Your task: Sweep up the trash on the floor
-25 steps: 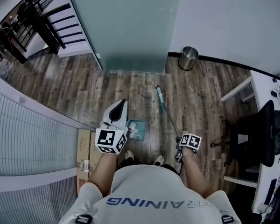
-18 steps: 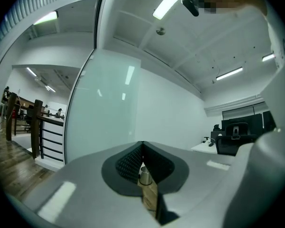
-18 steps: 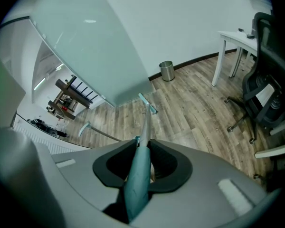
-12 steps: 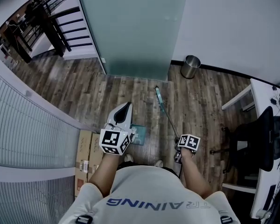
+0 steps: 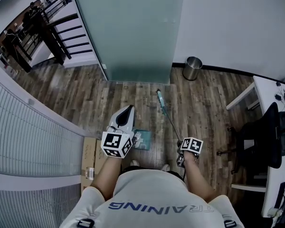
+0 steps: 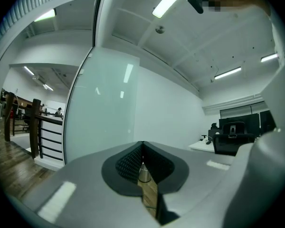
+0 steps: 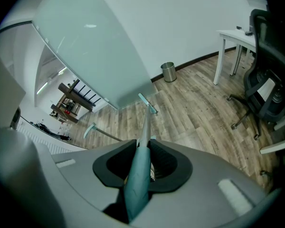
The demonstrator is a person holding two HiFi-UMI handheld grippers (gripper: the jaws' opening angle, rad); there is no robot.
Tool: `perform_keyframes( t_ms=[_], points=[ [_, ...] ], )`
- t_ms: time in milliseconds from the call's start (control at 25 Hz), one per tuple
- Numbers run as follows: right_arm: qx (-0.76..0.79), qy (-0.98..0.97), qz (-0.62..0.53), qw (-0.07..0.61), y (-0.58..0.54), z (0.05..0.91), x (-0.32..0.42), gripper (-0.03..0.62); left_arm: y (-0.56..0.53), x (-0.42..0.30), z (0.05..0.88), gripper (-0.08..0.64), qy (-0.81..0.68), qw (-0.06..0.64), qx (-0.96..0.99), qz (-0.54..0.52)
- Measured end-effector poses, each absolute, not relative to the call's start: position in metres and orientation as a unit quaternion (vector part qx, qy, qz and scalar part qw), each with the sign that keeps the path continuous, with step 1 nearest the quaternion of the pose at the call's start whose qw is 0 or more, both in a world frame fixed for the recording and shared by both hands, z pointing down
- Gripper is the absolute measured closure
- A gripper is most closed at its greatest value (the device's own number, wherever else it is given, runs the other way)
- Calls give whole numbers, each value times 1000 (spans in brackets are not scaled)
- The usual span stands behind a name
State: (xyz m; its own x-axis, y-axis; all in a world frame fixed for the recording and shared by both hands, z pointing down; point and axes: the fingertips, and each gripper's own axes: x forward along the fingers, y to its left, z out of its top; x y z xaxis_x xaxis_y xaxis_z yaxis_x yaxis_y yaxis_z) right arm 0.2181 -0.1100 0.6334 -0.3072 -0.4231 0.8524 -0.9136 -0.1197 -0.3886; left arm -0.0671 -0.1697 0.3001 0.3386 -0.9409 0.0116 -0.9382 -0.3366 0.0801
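A teal broom head (image 5: 159, 98) rests on the wood floor, and its thin handle (image 5: 173, 123) slants back to my right gripper (image 5: 182, 146), which is shut on it. In the right gripper view the teal grip of the handle (image 7: 138, 175) sits between the shut jaws (image 7: 145, 148), with the broom head (image 7: 148, 103) beyond. My left gripper (image 5: 128, 110) points level and is shut on a thin metal rod (image 6: 143, 172), the upright handle of the teal dustpan (image 5: 142, 139) on the floor below it. Pale scraps seem to lie in the pan.
A steel waste bin (image 5: 192, 68) stands by the far wall. At the right are a black office chair (image 5: 261, 141) and a white desk (image 5: 268, 91). A frosted glass partition (image 5: 133, 32) is ahead. A cardboard box (image 5: 90, 158) lies at my left foot.
Nothing has changed in either grip. Only the head view has shifted a little.
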Motion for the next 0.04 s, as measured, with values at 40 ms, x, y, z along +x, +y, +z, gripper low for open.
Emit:
perform_keyframes(
  t_ms=[40],
  points=[
    [538, -620, 520, 236, -109, 634, 217, 485, -170, -67, 300, 560, -574, 37, 818, -18]
  ],
)
